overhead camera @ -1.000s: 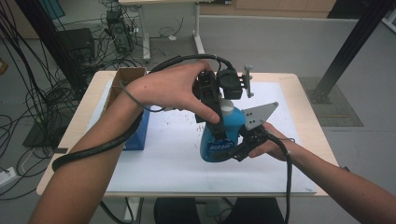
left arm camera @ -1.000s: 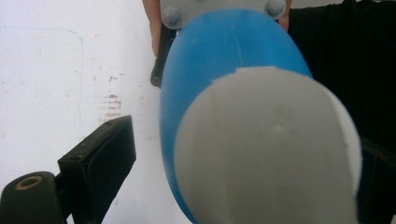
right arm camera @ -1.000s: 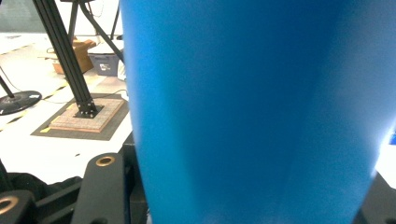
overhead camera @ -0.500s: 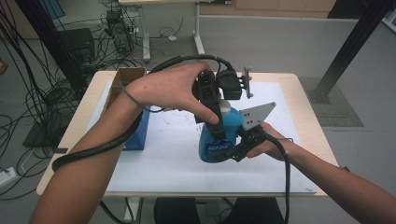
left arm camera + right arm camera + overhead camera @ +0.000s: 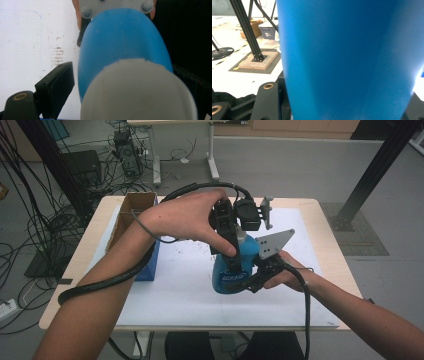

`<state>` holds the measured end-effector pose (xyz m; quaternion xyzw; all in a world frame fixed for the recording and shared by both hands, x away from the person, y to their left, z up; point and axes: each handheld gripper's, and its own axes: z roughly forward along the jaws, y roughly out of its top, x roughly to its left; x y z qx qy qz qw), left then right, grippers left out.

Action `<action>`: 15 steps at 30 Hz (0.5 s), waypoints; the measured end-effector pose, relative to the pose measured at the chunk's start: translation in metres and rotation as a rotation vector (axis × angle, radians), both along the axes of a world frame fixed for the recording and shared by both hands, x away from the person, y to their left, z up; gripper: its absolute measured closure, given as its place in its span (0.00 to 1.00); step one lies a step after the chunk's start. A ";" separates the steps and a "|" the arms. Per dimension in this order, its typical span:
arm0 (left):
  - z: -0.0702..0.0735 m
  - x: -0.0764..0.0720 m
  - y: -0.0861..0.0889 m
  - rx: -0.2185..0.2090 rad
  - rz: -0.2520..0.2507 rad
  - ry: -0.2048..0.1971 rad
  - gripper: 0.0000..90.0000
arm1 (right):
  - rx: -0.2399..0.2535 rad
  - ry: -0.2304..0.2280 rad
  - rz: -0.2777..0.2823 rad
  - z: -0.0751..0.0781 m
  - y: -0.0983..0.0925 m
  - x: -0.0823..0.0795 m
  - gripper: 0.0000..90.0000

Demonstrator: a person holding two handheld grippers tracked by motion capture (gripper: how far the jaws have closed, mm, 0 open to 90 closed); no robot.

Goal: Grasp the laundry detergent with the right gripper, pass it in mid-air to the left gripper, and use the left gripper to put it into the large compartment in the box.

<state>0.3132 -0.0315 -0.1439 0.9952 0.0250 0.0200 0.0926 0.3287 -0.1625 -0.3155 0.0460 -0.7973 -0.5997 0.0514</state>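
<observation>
A cardboard box (image 5: 131, 210) sits at the left edge of the desk (image 5: 165, 295), which is covered by a white, lightly scuffed sheet. The left tool (image 5: 231, 251) comes down from above over the cap (image 5: 140, 92) of a smooth, rounded blue plastic bottle (image 5: 227, 275); its black jaws flank the pale, matte cap and have just been closing, with a gap on the visible side (no firm contact seen). The bottle stands upright mid-desk. The right tool (image 5: 250, 282) clamps its lower body from the right.
</observation>
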 end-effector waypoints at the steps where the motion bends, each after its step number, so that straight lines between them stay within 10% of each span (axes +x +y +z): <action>1: 0.002 0.000 0.000 -0.003 0.003 0.000 0.16 | 0.003 0.002 -0.002 0.000 0.000 0.000 0.45; 15: 0.008 -0.003 -0.001 -0.009 0.011 0.005 0.20 | -0.001 -0.001 0.001 0.001 0.001 -0.001 0.45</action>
